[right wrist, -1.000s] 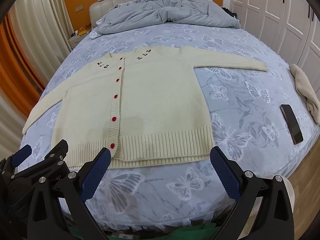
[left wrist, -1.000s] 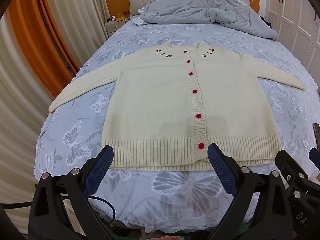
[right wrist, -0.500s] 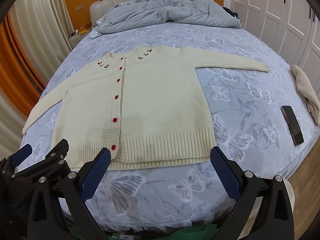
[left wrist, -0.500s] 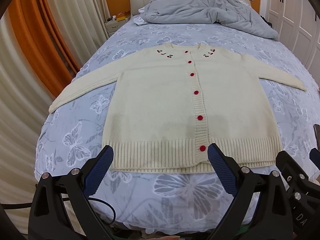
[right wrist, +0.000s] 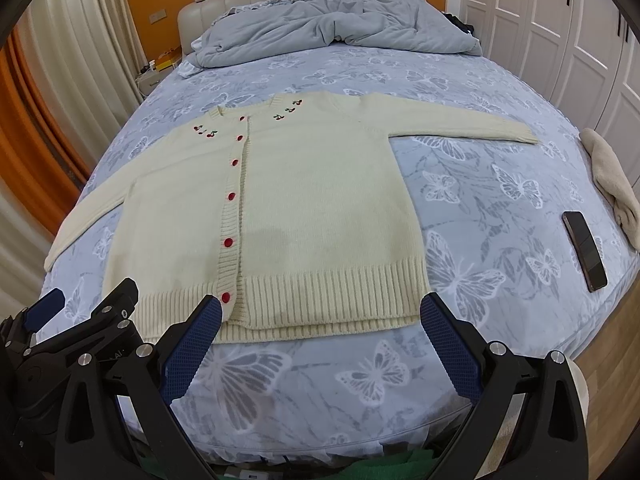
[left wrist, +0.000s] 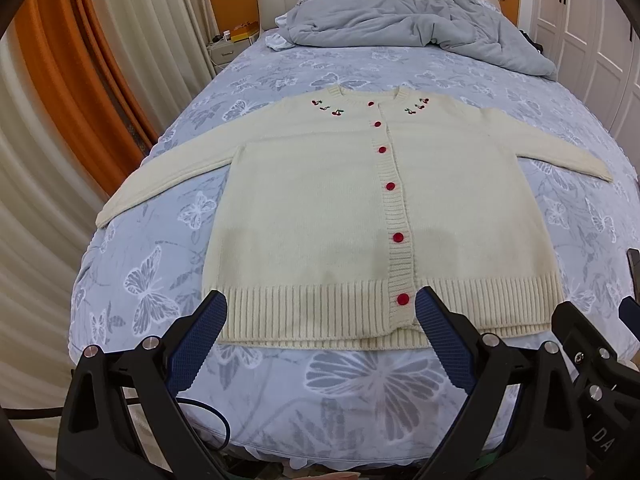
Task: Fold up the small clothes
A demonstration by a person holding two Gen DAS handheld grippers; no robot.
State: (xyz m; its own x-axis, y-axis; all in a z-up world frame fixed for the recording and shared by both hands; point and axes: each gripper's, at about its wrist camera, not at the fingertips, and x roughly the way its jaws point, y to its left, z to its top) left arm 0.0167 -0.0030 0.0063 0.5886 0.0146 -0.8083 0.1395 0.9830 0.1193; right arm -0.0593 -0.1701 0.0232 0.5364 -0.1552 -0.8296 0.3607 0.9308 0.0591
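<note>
Cream cardigan [left wrist: 320, 216] lies flat on bed [left wrist: 360, 392], front up, buttoned, both sleeves stretched out sideways, ribbed hem toward foot of bed. Red buttons [left wrist: 398, 237] run down middle; cherry embroidery at collar. Left hand-held gripper [left wrist: 320, 336] spread wide, holding nothing, hovering over hem near bottom button. Right hand-held gripper [right wrist: 320, 340] also spread wide, holding nothing, above hem's right half. Grey duvet [right wrist: 332, 28] bunched by headboard. Phone [right wrist: 585, 250] and beige cloth [right wrist: 612, 184] at bed's right edge, well apart from cardigan.
</note>
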